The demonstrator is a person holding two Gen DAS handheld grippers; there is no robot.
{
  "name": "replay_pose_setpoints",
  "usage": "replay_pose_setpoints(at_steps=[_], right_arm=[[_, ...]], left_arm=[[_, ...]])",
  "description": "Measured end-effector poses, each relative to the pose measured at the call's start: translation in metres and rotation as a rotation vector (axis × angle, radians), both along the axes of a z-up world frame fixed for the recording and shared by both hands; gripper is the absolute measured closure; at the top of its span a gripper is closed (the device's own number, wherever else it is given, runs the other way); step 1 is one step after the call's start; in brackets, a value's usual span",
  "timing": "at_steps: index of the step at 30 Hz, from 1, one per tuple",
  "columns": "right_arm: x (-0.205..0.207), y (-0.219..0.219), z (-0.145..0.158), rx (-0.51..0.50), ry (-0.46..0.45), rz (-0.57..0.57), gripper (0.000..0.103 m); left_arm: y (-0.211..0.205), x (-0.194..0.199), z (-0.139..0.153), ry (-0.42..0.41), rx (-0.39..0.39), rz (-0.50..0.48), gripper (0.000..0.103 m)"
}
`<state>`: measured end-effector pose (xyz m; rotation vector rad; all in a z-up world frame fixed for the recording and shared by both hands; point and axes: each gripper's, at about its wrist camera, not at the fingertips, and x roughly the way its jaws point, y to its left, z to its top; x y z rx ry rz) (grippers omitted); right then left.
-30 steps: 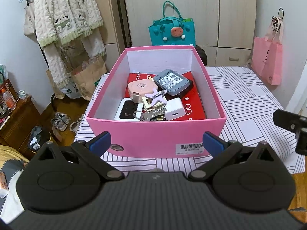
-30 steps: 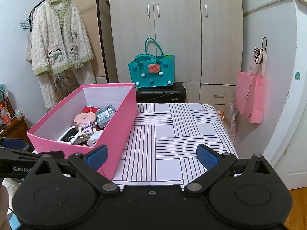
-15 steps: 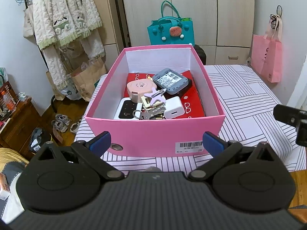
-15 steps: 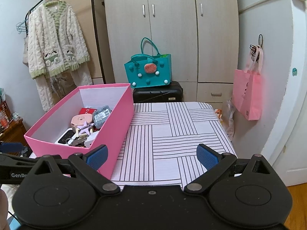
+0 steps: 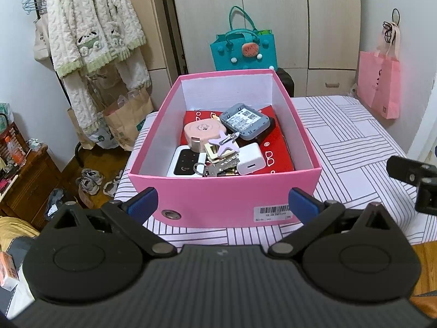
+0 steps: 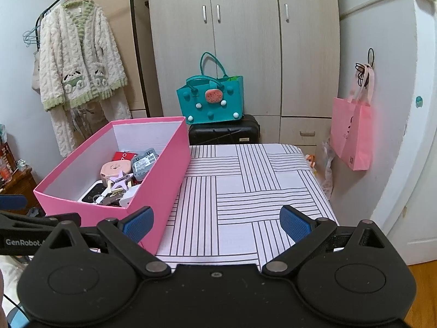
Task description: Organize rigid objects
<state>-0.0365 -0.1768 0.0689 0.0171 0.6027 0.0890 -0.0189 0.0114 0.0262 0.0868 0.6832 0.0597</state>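
Pink box (image 5: 218, 202) holds keys (image 5: 218, 168), charger (image 5: 251, 159)

- Support surface: table (image 6: 245, 191) covered by white cloth with dark line-block pattern.
- Pink box (image 5: 224, 199) sits directly on cloth, at table's left side, open top.
- Cloth to right of box bare.

A teal tote bag (image 6: 210, 99) sits on a black suitcase (image 6: 224, 134) before the beige wardrobe (image 6: 243, 43). A pink bag (image 6: 352, 134) hangs at the right wall; a fluffy cream cardigan (image 6: 79, 63) hangs left.
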Motion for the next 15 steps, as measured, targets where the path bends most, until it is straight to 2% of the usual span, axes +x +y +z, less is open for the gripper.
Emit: replay_pose_setpoints(at_steps=[15], right_arm=[[-0.0048, 0.0030, 0.0012, -0.007, 0.000, 0.016, 0.003]], left_arm=[[0.0033, -0.0002, -0.0012, -0.005, -0.011, -0.015, 0.000]])
